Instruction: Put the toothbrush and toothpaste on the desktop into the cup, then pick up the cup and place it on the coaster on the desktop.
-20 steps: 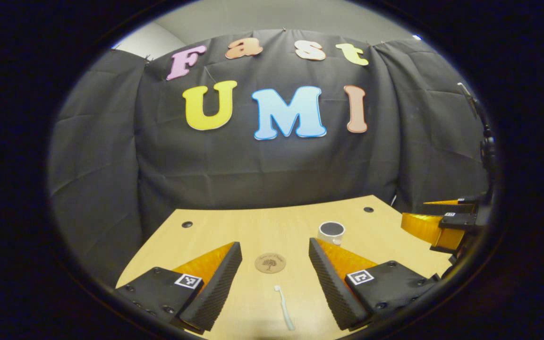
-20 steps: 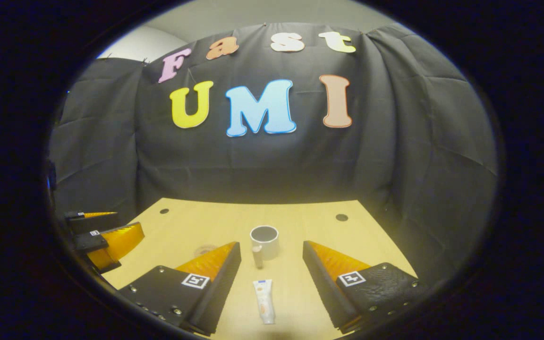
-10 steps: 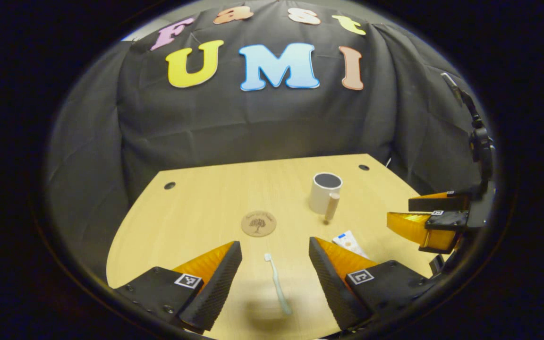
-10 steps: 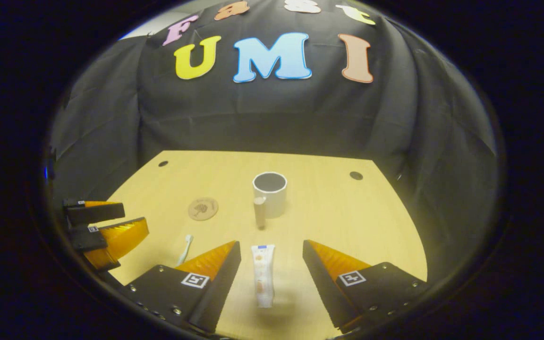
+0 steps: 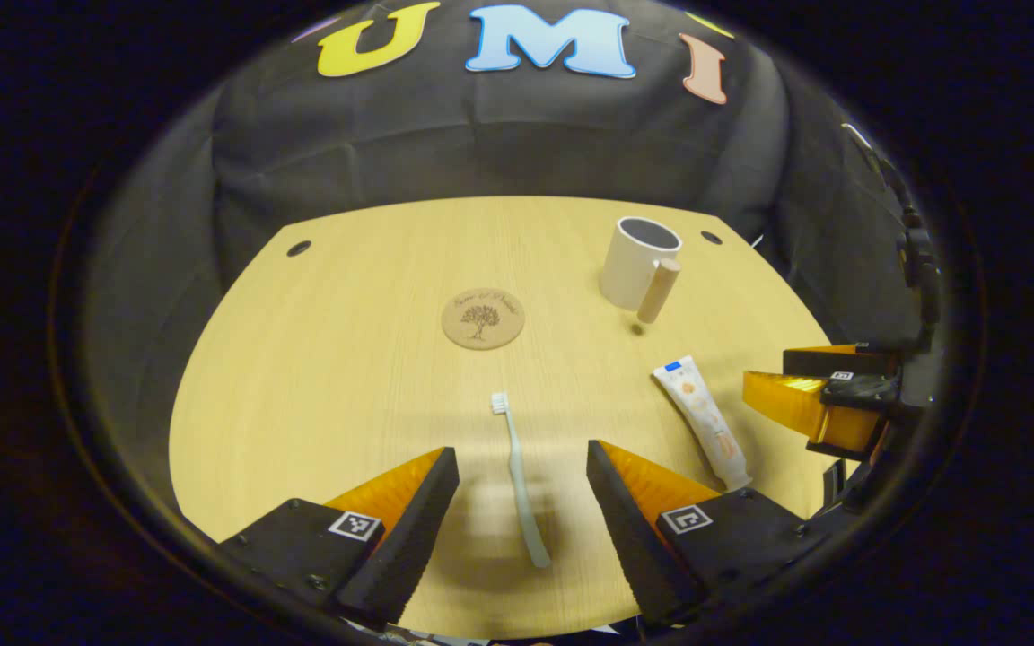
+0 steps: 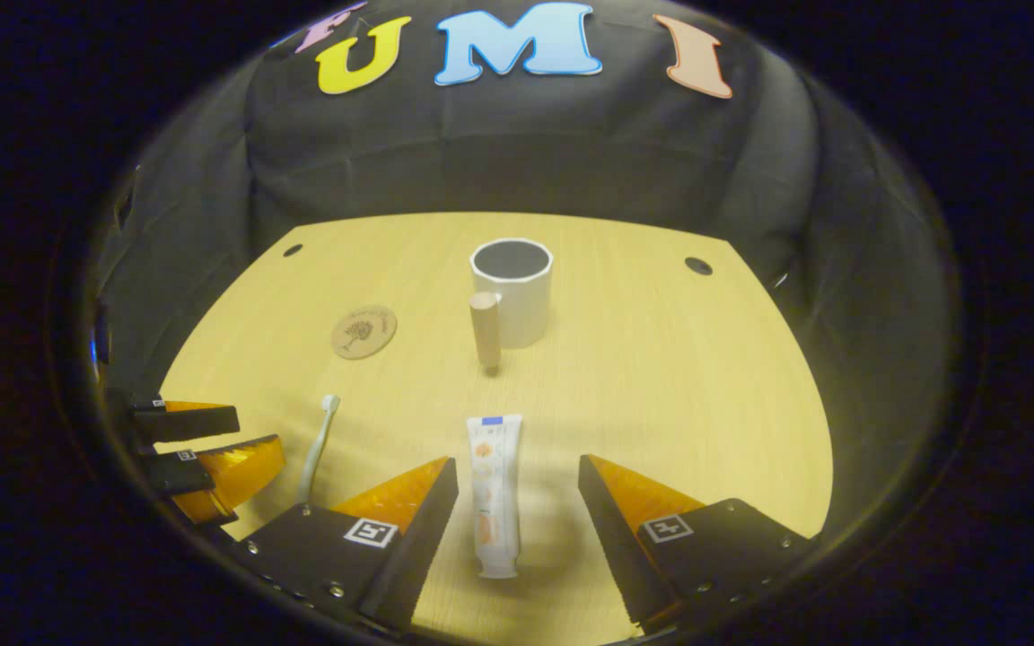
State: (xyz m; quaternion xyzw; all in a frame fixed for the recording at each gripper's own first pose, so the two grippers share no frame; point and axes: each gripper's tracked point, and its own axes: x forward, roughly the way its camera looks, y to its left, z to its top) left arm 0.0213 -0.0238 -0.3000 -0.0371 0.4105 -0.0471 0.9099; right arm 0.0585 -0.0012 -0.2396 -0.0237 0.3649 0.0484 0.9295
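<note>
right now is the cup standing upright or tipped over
Upright. The cup stands on the desktop with its round open mouth facing up and its handle toward the camera; its inside looks dark and empty.

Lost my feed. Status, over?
Left gripper open over toothbrush. Right gripper open over toothpaste. Cup empty, off coaster. Nothing in the way.
</note>
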